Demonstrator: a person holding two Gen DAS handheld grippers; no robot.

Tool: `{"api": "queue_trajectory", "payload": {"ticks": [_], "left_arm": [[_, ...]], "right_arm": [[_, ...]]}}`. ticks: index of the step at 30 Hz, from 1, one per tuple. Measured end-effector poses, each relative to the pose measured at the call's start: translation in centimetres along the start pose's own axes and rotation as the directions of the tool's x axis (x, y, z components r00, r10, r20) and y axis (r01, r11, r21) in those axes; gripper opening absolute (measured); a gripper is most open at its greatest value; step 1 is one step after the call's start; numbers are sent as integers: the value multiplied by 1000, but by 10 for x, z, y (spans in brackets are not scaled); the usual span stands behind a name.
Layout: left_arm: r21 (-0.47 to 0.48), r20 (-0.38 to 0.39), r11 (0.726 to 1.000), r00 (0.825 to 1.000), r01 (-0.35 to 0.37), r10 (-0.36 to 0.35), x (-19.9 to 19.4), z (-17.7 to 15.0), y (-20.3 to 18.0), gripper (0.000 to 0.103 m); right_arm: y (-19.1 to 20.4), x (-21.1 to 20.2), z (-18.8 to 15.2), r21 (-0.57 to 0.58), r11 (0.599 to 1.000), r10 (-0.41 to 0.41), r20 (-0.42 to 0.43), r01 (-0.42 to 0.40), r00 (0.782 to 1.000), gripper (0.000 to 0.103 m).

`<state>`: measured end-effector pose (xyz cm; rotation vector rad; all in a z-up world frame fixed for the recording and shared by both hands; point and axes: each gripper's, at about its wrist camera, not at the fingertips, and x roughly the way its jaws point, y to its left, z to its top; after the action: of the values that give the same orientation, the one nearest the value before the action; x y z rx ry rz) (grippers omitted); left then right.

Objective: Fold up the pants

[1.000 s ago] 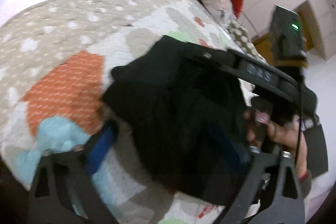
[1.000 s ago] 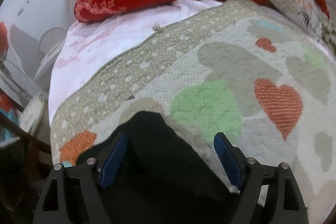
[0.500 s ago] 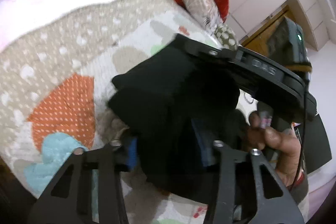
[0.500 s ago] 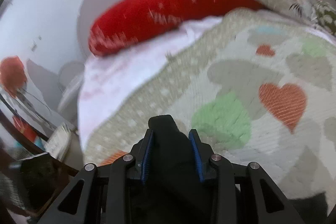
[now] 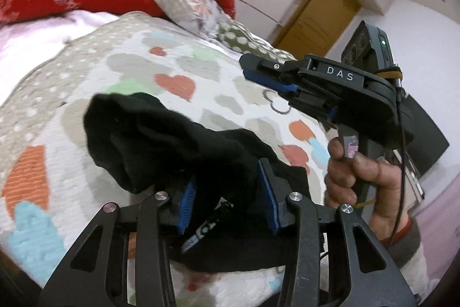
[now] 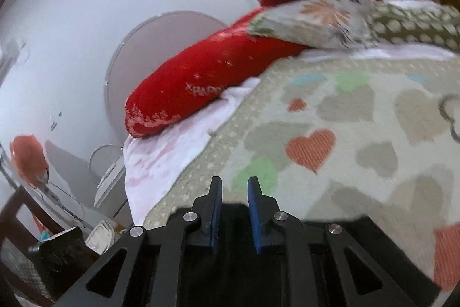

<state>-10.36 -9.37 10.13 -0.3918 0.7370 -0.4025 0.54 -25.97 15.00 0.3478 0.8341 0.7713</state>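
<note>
My left hand-held gripper (image 5: 227,192) is clamped on a thick bunch of the black pants (image 5: 172,140), the blue pads pressing the cloth from both sides. From that grip the bundle runs away from me toward about 10 o'clock in the left wrist view, its long axis lying along that line, and its rounded far end hangs just above the heart-patterned bedspread (image 5: 178,68); I cannot tell whether any of it touches the bed. A white label shows in the cloth low between the fingers. My right hand-held gripper (image 5: 270,76) sits at about 2 o'clock from the pants, well apart from them. Its fingers stand nearly together with a narrow gap, and in its own wrist view (image 6: 234,192) nothing lies between the tips, only the bedspread (image 6: 359,134) beyond; I judge it empty. The red pillow (image 6: 207,76) and a floral pillow (image 6: 316,16) lie at the far end of the bed, around 12 o'clock. So the left side is the one carrying the garment. I judge the fold is still early, with the pants gathered rather than laid flat, and the next step likely needs the right side to come across toward 8 o'clock to reach the free end.
</note>
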Motion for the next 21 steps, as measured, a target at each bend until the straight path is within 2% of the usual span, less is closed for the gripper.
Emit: {"api": "queue_trajectory", "payload": {"ticks": [2, 3, 4, 6, 9, 13, 17, 19, 20, 21], "left_arm": [[-4, -12, 1000, 1000, 12, -12, 6, -1, -2, 39], [-8, -14, 1000, 1000, 13, -13, 8, -2, -1, 39], [-10, -12, 1000, 1000, 11, -11, 9, -2, -1, 39], [-16, 2, 1000, 1000, -1, 1, 3, -4, 3, 39], [-48, 31, 998, 999, -37, 39, -10, -8, 18, 39], [-141, 38, 985, 994, -99, 105, -22, -15, 54, 39], [-305, -42, 950, 998, -66, 55, -10, -28, 94, 39], [-346, -65, 936, 997, -58, 38, -4, -35, 102, 46], [-361, -67, 931, 997, -59, 37, -2, -37, 105, 63], [-382, -58, 923, 998, -50, 30, 0, -39, 108, 75]], "right_arm": [[-2, -2, -2, 5, 999, -49, -24, 49, 999, 35], [1, -1, -2, -8, 998, -61, -37, 61, 997, 50], [4, 1, -2, -21, 998, -61, -43, 60, 997, 54], [11, 7, -2, -50, 998, -52, -67, 49, 996, 55], [23, 26, -3, -85, 996, -39, -121, 29, 992, 66], [33, 68, -8, -102, 994, -58, -194, 38, 979, 66], [43, 109, -12, -157, 987, -79, -263, 38, 962, 67], [50, 130, -14, -230, 971, -132, -290, 65, 948, 70], [54, 141, -16, -275, 959, -158, -311, 70, 937, 70], [58, 153, -18, -314, 947, -174, -343, 62, 923, 71]]}}
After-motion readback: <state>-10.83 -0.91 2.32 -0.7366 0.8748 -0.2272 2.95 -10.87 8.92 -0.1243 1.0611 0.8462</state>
